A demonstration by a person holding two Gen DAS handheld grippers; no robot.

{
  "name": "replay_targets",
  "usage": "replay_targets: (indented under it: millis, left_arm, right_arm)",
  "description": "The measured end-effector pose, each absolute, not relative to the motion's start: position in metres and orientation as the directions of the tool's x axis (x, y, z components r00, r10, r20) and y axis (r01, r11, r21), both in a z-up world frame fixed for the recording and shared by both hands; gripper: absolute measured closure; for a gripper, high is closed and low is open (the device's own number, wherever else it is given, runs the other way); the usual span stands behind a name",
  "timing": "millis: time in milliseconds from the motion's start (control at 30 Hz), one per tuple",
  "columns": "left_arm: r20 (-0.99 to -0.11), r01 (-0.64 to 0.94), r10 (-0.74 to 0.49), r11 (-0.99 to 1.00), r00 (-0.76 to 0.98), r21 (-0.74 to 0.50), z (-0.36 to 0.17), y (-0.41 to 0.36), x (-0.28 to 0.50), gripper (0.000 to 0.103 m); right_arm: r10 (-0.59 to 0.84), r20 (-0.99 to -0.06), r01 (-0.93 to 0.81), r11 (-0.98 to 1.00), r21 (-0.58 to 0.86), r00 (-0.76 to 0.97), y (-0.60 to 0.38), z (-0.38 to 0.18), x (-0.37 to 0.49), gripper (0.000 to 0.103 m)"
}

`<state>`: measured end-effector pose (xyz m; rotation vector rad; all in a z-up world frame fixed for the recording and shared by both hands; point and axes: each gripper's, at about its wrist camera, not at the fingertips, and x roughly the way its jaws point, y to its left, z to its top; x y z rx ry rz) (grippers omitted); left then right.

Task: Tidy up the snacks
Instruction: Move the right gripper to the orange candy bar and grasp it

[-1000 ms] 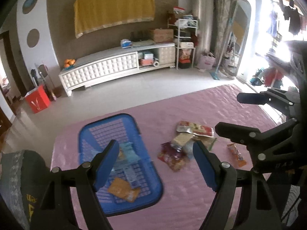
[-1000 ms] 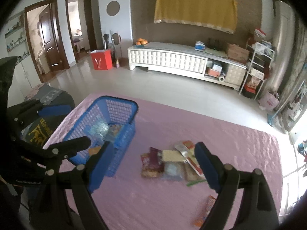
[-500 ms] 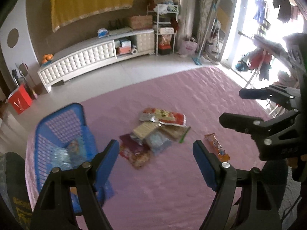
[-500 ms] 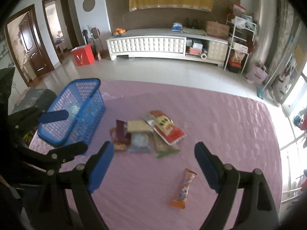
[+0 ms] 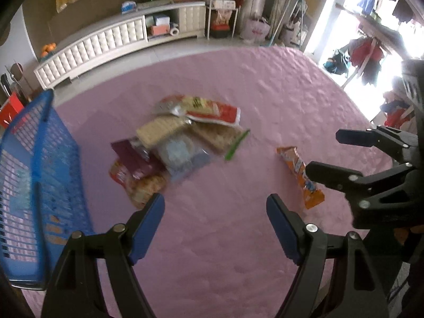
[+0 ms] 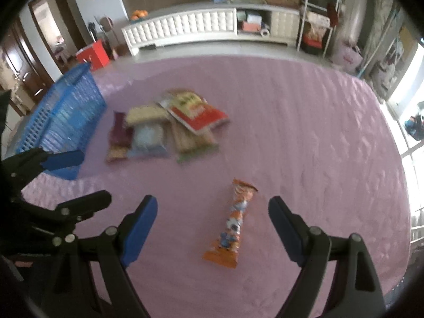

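Observation:
A pile of snack packets [image 5: 175, 143] lies on the pink quilted cover [image 5: 225, 238]; it also shows in the right wrist view [image 6: 164, 127]. A blue basket [image 5: 34, 185] with packets inside stands at the left, also seen by the right wrist [image 6: 63, 116]. An orange snack bar [image 6: 233, 225] lies alone, between my right gripper's [image 6: 212, 217] open fingers and just ahead of them; it also shows in the left wrist view [image 5: 299, 172]. My left gripper [image 5: 216, 214] is open and empty, short of the pile.
A long white cabinet [image 6: 201, 26] stands along the far wall across bare floor. A red box [image 6: 92, 53] sits near the doorway. Shelving [image 5: 222, 5] and hanging laundry [image 5: 365, 53] stand on the right.
Both grippers have swung right, away from the basket and down toward the cover. The orange bar now sits between the right gripper's fingers. Both stayed open.

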<state>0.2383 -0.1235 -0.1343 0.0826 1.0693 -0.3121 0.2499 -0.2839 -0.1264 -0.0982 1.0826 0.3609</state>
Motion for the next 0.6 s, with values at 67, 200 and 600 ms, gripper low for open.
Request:
replay_targets:
  millis: [67,200,600]
  left_arm:
    - [-0.880,0.294,-0.216,0.951,0.423,-0.093,-0.145,-0.128,0.240,0.026]
    - [-0.896,0.289,-0.222,0.951,0.384,-0.112,-0.164,-0.133,0.243,0.026]
    - [-0.906,0.275,-0.232,0.952,0.354,-0.137,-0.176,-0.124,0.244,0.026]
  right_arm:
    - [0.222,-0.890,-0.313,0.945,0.095,0.399,-0.288,-0.138,0.253,0.020]
    - [0.204,-0.921,-0.303,0.948,0.100,0.333,-0.292,-0.161,0.259,0.038]
    - [0.205,-0.938,-0.305,0.945,0.116,0.280,-0.297,-0.191,0.255,0.068]
